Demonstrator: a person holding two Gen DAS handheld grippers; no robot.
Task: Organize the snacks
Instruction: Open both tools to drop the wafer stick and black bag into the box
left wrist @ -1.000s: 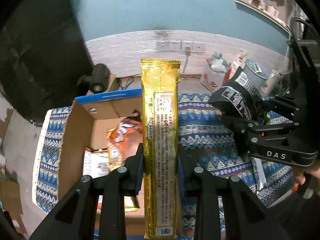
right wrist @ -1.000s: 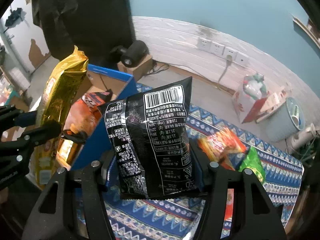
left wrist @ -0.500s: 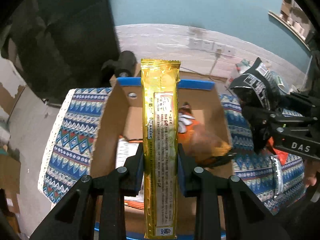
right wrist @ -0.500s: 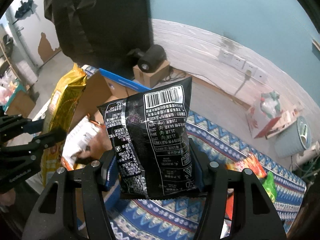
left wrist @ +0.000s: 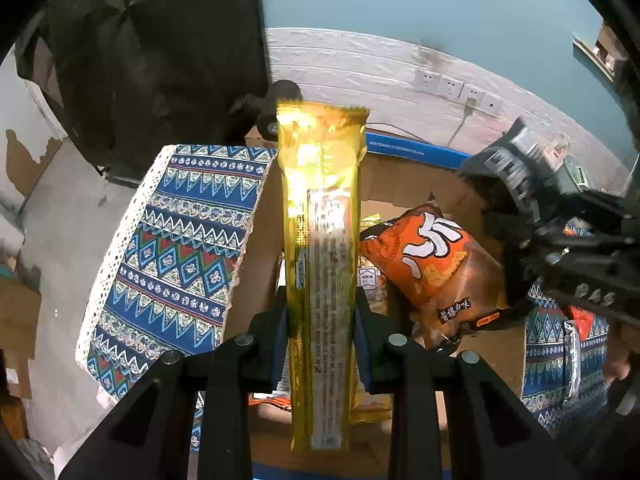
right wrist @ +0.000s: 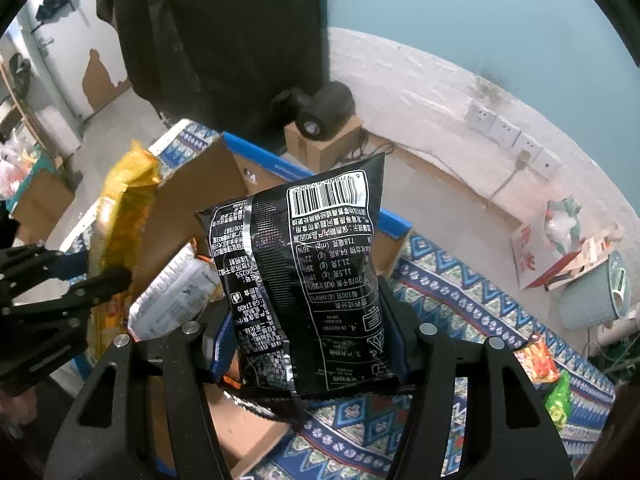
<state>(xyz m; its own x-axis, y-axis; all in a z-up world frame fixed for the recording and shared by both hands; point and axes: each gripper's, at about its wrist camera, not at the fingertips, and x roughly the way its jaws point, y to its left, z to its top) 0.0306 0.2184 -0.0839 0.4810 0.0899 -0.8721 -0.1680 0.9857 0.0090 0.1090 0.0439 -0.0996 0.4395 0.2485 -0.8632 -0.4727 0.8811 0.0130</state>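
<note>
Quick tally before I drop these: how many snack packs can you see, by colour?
Gold: 1, pack in left gripper
Black: 1, bag in right gripper
Orange: 2, box bag, cloth pack
Green: 1
White: 1
Total: 6

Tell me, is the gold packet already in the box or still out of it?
Still out. The left gripper is shut on the gold packet, holding it above the open box, where an orange bag already lies.

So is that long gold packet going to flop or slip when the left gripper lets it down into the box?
The gold packet stands straight above the left gripper, so probably fairly stiff. Its glossy film looks slippery. Long and narrow, it may topple sideways against the orange bag.
</note>
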